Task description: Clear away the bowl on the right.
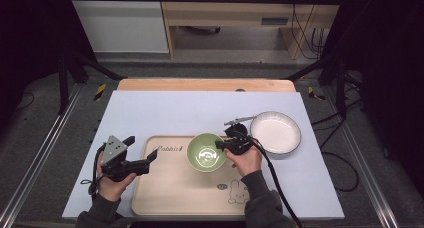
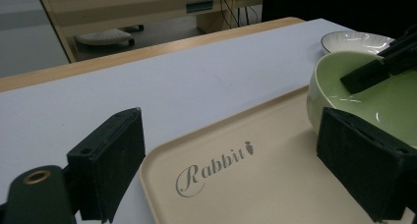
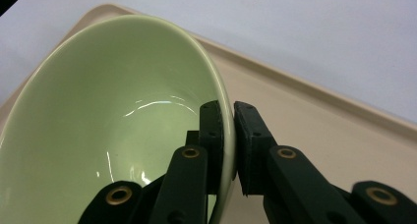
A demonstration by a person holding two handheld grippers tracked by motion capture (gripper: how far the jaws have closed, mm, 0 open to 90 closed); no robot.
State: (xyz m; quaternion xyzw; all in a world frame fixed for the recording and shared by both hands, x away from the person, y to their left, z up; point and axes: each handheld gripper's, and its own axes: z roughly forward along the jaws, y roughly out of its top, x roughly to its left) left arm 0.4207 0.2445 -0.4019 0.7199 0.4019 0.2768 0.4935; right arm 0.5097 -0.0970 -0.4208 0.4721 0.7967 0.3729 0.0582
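Note:
A pale green bowl (image 1: 205,152) sits over the upper middle of a beige tray (image 1: 170,188) printed "Rabbit". My right gripper (image 1: 220,145) is shut on the green bowl's right rim (image 3: 227,116), one pad inside the bowl and one outside. In the left gripper view the green bowl (image 2: 393,101) shows at the right with a black jaw of the other gripper reaching into it. My left gripper (image 1: 144,152) stands open at the tray's left edge, and its spread jaws frame the tray's corner (image 2: 206,170) with nothing between them.
A white ribbed bowl (image 1: 275,132) stands on the light mat to the right of the tray, close behind my right hand. The wooden table's far edge (image 1: 205,84) lies beyond the mat. Black cables trail from both grippers toward the front.

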